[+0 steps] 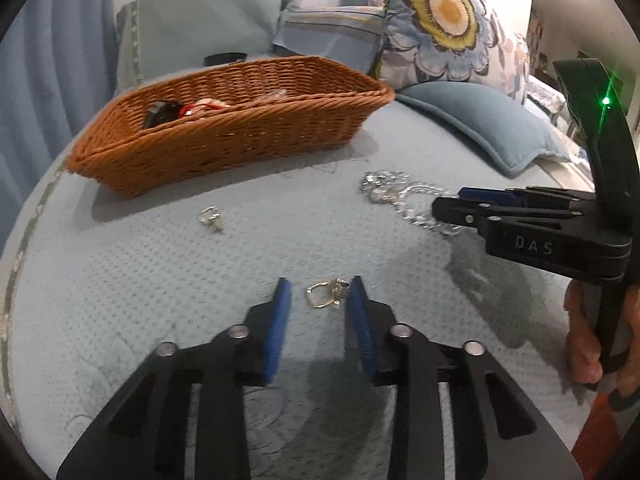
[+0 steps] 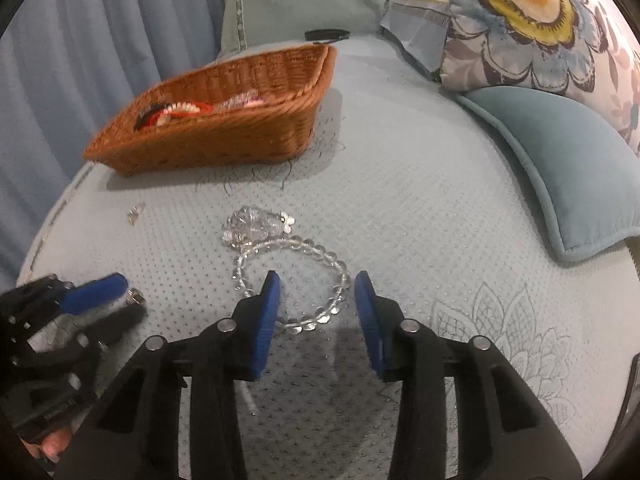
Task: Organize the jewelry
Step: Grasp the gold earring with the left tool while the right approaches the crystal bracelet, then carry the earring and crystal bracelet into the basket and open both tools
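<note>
Down on the pale blue quilted bed (image 1: 168,280), the left claw (image 1: 318,300) stands open, its blue pads flanking a small gold square-framed earring (image 1: 324,294) without gripping it. Likewise the right claw (image 2: 316,292) gapes wide, holding nothing, over the near arc of a clear glass bead bracelet (image 2: 292,276). Another small gold earring (image 1: 210,218) lies alone nearer the bed's left edge. Behind them a brown woven wicker basket (image 1: 248,136) holds red and dark pieces, near the teal velvet cushion (image 2: 568,168).
</note>
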Demonstrator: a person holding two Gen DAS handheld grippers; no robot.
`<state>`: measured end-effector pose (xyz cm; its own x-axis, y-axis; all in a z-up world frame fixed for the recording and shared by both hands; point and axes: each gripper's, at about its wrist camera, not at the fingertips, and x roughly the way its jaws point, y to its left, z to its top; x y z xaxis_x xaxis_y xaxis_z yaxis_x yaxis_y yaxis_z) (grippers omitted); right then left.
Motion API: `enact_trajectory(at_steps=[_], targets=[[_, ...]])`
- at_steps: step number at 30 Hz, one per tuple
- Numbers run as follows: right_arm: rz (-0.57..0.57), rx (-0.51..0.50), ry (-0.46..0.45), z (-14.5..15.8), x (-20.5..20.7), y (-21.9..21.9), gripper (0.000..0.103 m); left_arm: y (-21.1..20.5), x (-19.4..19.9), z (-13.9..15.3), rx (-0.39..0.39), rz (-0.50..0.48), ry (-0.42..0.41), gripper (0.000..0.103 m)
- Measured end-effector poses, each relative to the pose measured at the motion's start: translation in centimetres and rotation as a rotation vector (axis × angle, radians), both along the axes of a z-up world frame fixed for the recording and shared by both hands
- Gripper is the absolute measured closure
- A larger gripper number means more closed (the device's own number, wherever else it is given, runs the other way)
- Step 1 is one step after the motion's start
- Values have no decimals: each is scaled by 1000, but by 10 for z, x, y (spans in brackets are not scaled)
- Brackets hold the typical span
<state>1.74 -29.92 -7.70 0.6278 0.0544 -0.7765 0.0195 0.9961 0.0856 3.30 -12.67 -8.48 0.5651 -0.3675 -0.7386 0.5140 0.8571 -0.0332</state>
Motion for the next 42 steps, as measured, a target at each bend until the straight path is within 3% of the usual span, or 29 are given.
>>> enact_trajectory(at_steps=[3,7,11,14,21,22,24,25,34,42], targets=[[18,-7,12,1,-2,4,75,8,-6,2,33,6,-11,74],[39,-5,22,3,-6,7,75,21,-7,3,21,9,4,74],[44,3,22,2,-7,9,75,31,-4,4,-47,4,39,74],[24,17,19,2,-5,5,75,26,-2,4,-95,-14,64,65],[10,-4,12,-1,3,8,74,4,2,-2,-30,-1,10,65],[16,-26,8,-1,3,12,75,1,1,-2,-11,3,-4,72],[45,-33,3,0,2,17,86,1,0,-1,-8,-2,-11,85],[64,-29,0,0,1,20,97,2,0,-1,-18,-3,-10,86],[167,47,-61,21,-15,32,97,23,-6,11,-136,13,-38,86],[171,106,-102,35,-18,27,97,41,-7,24,-202,44,-69,86]])
